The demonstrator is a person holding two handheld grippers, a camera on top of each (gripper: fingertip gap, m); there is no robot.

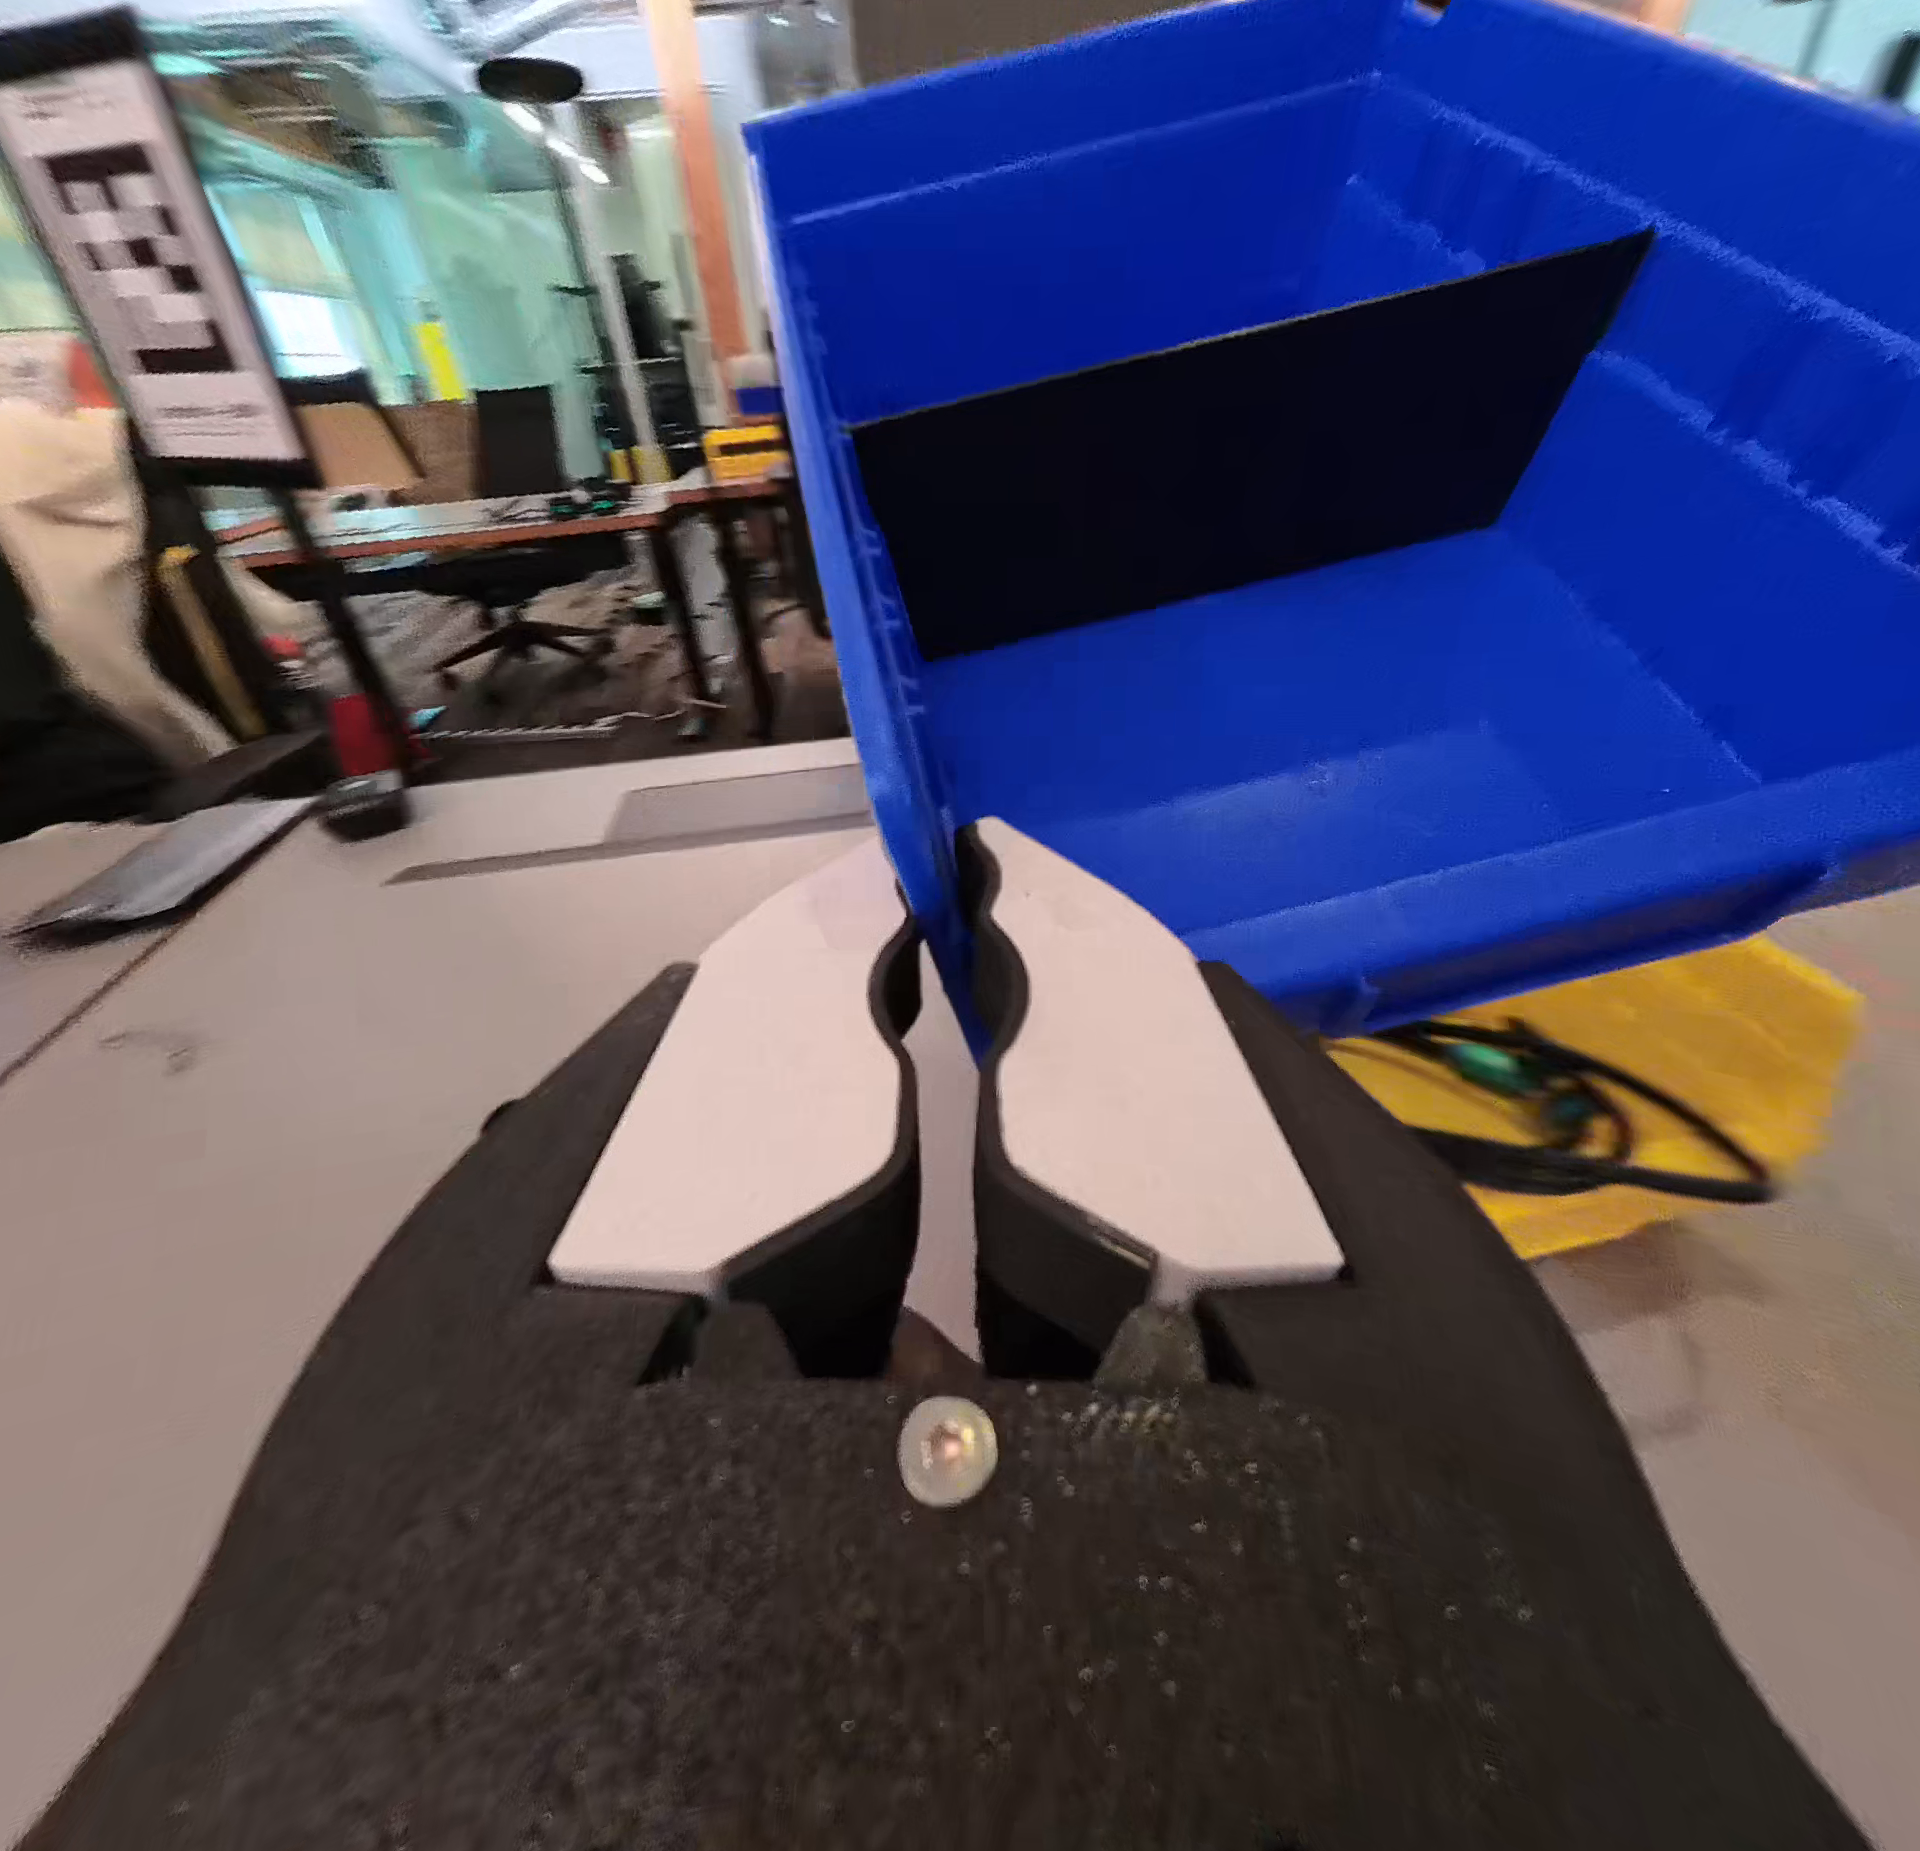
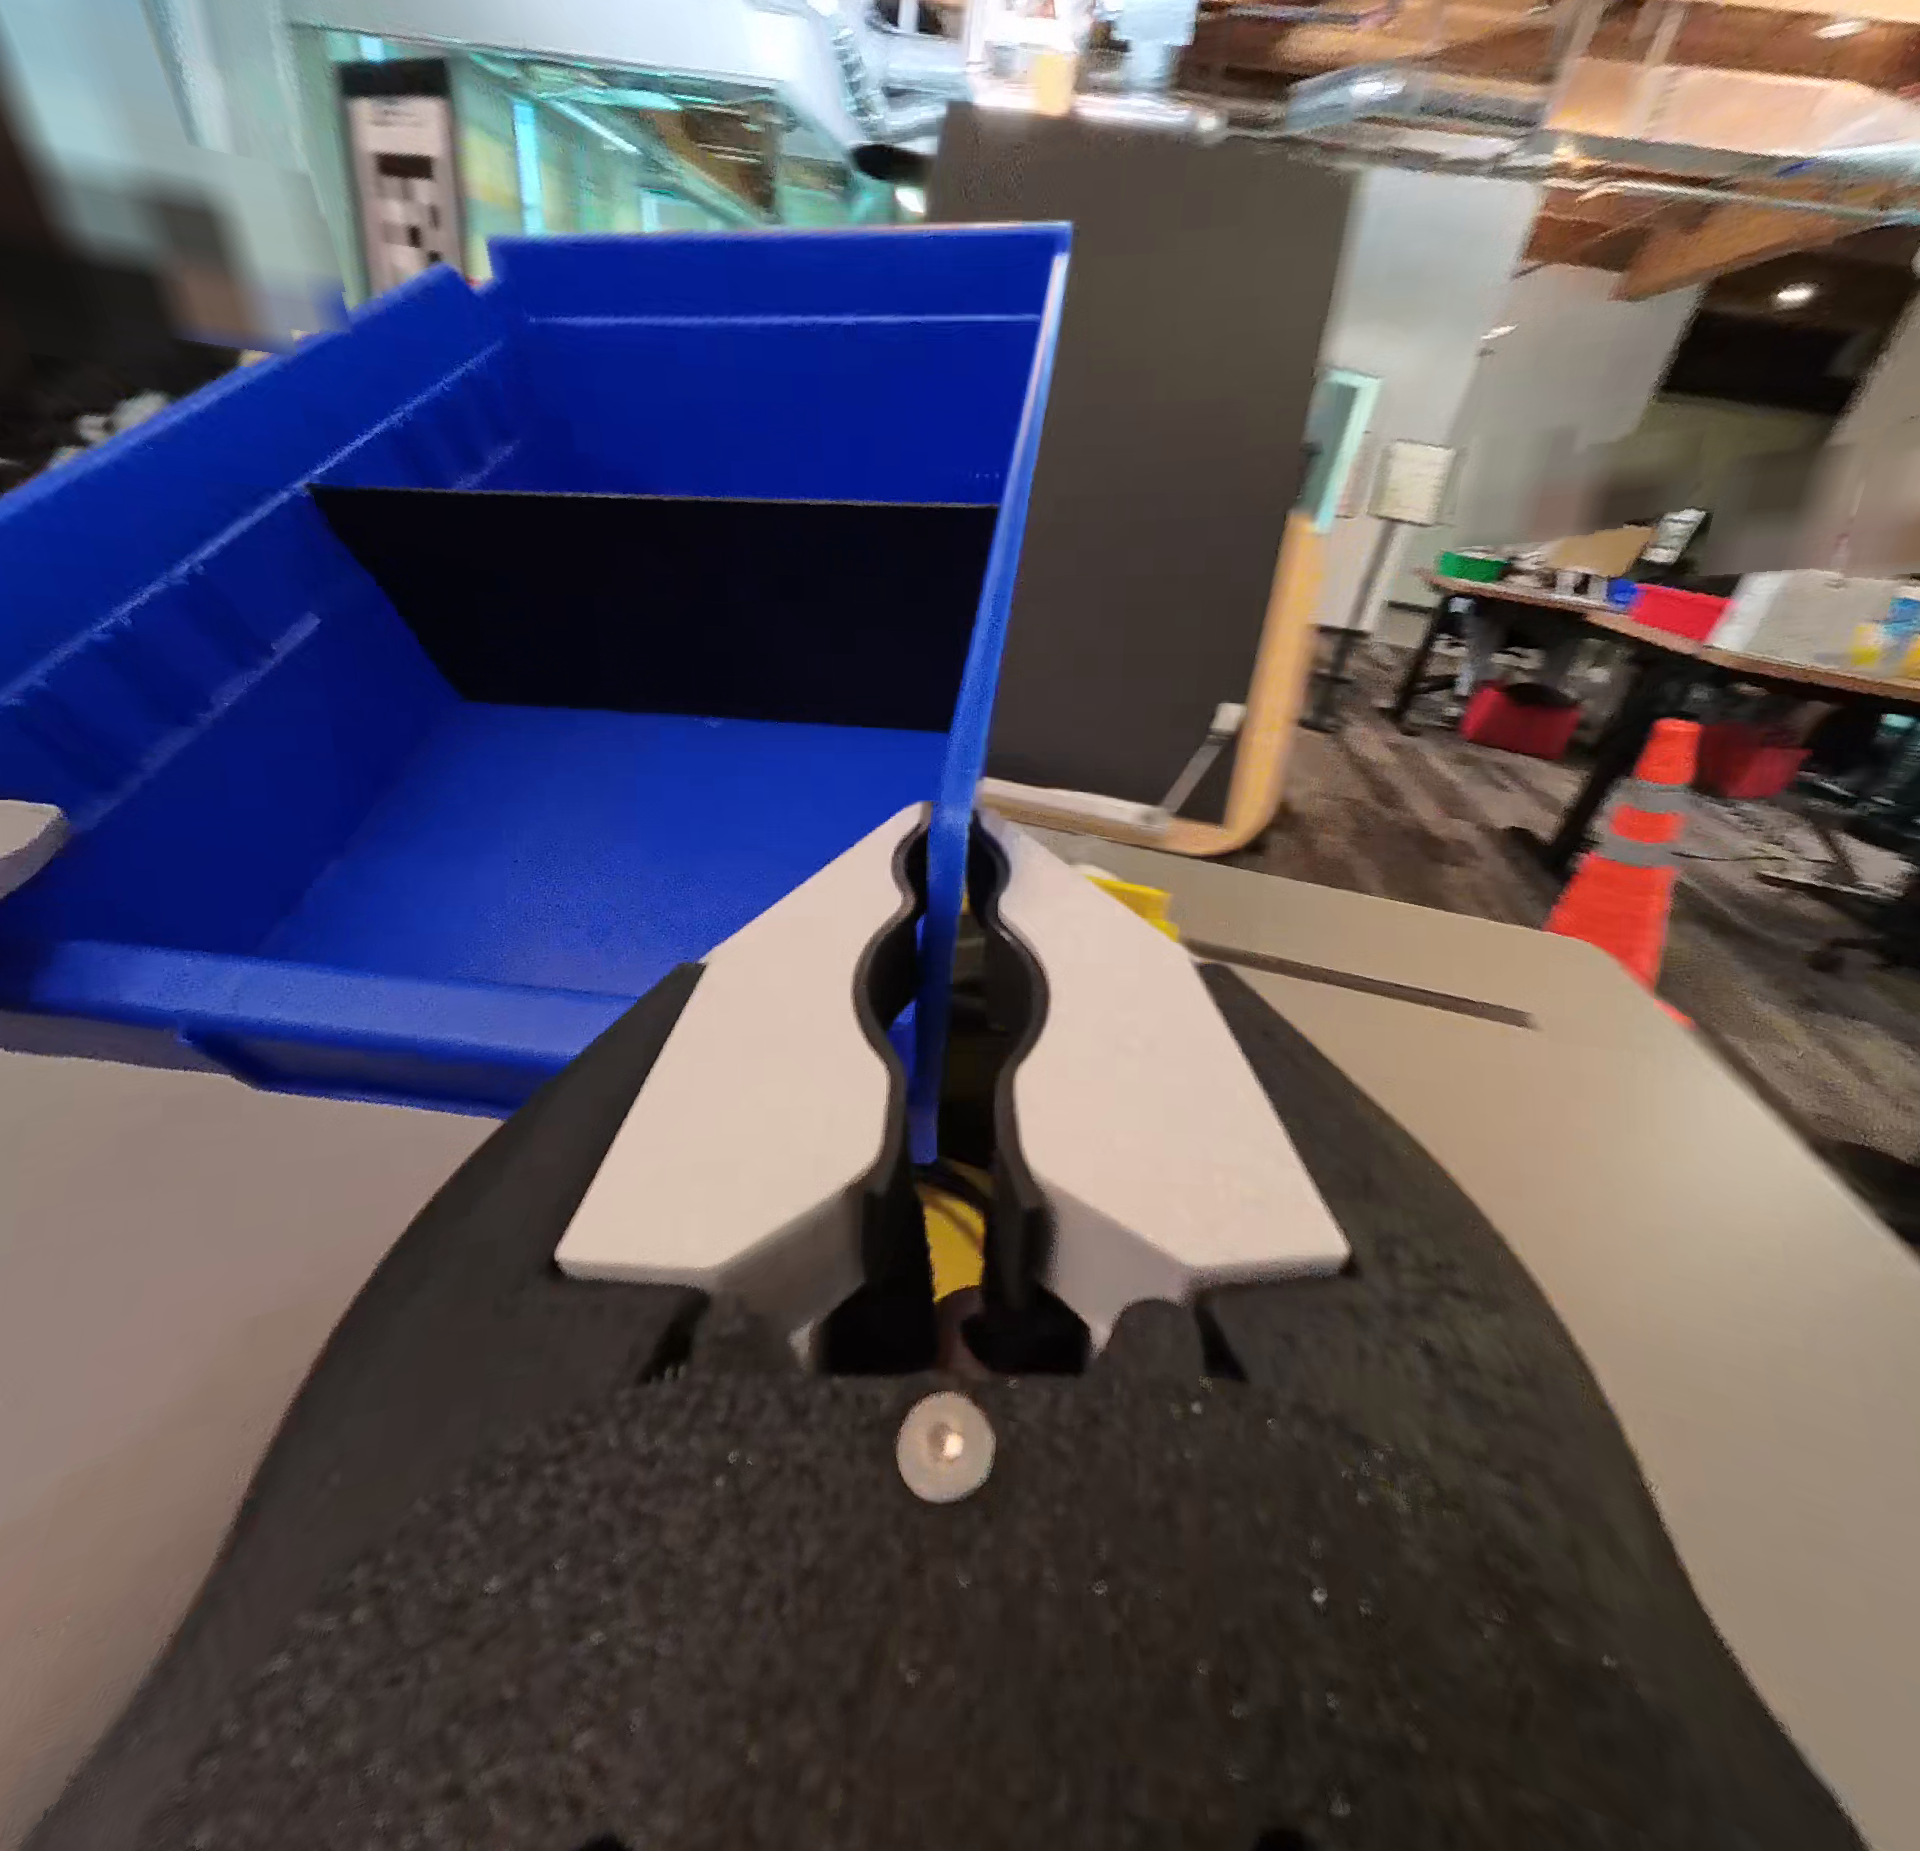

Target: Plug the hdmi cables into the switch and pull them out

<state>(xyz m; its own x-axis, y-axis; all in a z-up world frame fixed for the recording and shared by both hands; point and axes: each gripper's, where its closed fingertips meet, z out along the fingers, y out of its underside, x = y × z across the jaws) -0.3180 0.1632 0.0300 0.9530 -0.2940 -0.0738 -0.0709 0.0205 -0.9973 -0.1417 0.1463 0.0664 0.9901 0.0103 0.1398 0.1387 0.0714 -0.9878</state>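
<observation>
left gripper (image 1: 951, 866) clamped on blue bin (image 1: 1351, 658) left wall | right gripper (image 2: 961, 835) clamped on right wall | bin tilted, empty | black cables (image 1: 1579, 1115) lower right, beneath bin on yellow sheet (image 1: 1683, 1032), nearer left gripper | switch unseen

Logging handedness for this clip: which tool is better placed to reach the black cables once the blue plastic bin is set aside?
Left, probably: the black cables lie close beside the left tool; the right view barely shows them.

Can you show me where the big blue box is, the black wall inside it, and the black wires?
blue box (image 1: 1351, 762): left wrist view, on its bare inside floor.
black wall (image 2: 665, 606): right wrist view, middle of the divider panel.
black wires (image 1: 1579, 1126): left wrist view, on the tangle lying on the yellow thing under the box.
</observation>
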